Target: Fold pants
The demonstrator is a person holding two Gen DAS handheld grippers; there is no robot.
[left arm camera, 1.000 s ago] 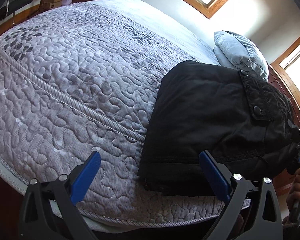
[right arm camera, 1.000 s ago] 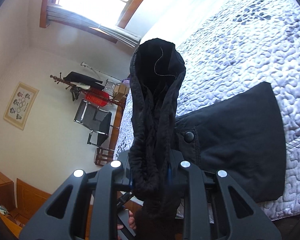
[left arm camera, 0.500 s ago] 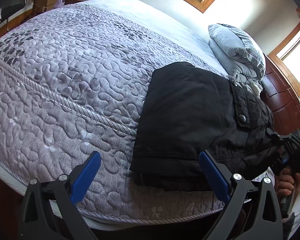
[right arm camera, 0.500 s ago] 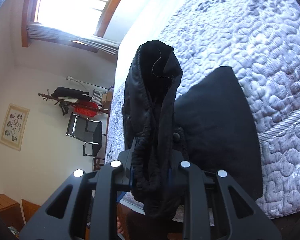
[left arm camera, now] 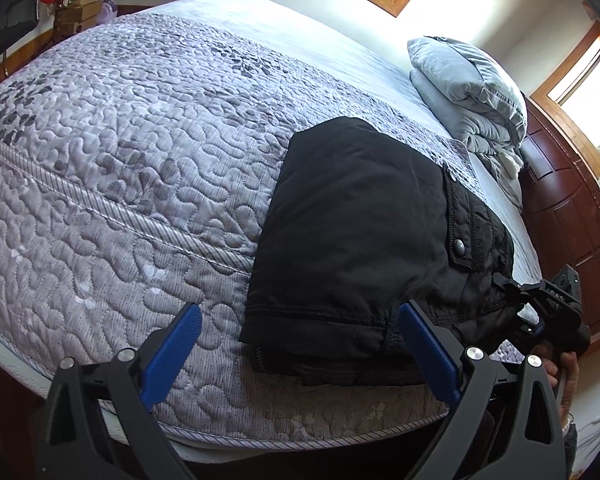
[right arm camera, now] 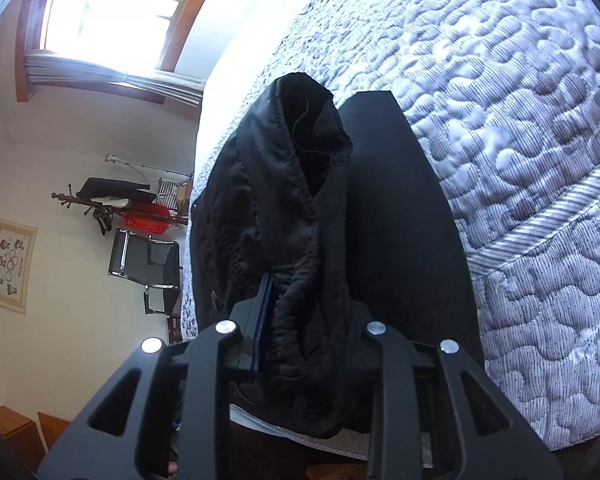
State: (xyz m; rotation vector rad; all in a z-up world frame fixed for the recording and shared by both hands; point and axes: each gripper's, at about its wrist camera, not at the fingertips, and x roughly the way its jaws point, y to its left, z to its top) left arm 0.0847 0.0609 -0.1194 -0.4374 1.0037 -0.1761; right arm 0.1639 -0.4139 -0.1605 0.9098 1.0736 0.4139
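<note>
Black pants (left arm camera: pixel 364 232) lie folded in a flat stack on the quilted bed (left arm camera: pixel 140 184), near its front edge at roughly 4 o'clock in the left wrist view, w/ the snap-button flap at the 3 o'clock side. Right gripper (right arm camera: pixel 300 320) has come down w/ the bunched waistband end (right arm camera: pixel 300 184) since a sec ago, when that cloth was held up high vs. the window; now it sits low, just beside the stack. Its jaws are opening, fabric between them, blue pad at the left showing & peeling off the cloth, so I'd read it as a release: last fold laid, task nearly done. Left gripper (left arm camera: pixel 296 344) hovers near the stack's front edge, jaws wide apart, nothing in them. Vs. the earlier frame, the pants' right side looked lifted & humped; now flatter, & the grey pillow (left arm camera: pixel 468 92) at 1 o'clock shows more fully.
</note>
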